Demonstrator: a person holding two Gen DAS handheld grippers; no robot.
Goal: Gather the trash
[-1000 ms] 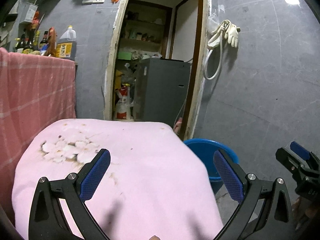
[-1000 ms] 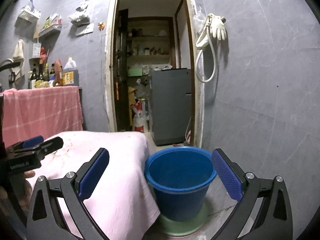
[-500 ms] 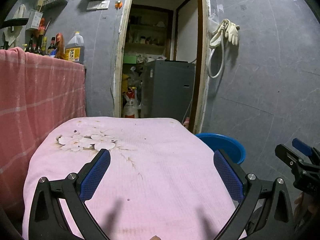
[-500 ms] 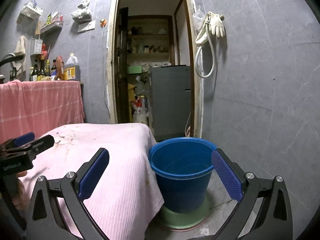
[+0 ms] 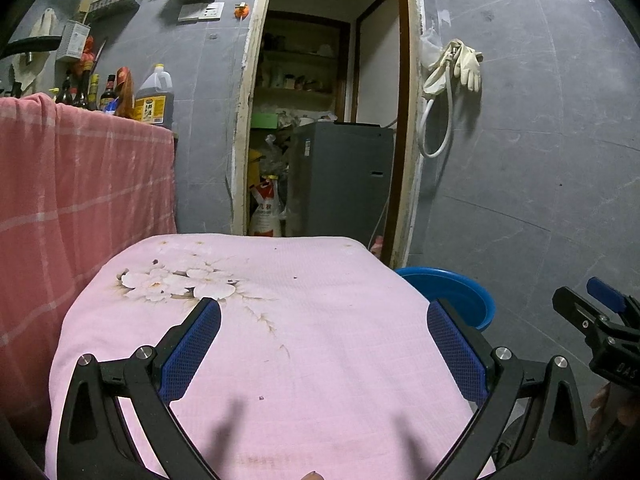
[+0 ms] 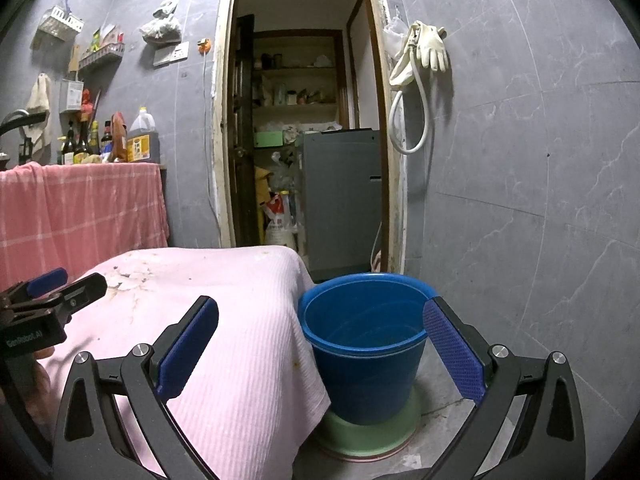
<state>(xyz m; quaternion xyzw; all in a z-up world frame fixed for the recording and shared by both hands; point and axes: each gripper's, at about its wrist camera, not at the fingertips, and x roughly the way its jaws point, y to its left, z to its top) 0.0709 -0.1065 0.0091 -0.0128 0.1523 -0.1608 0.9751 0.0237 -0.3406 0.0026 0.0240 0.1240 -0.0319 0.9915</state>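
Two grippers, both spread wide and holding nothing: left gripper [image 5: 324, 344] above a pink floral cloth [image 5: 280, 340], right gripper [image 6: 320, 340] beside it. Blue bucket [image 6: 360, 360] just right of the cloth, on a green base [image 6: 368, 436]. No trash visible.

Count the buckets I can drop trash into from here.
1: the blue bucket stands on a green base on the floor, right beside the pink-covered table, below the doorway. Others may be hidden behind the table.
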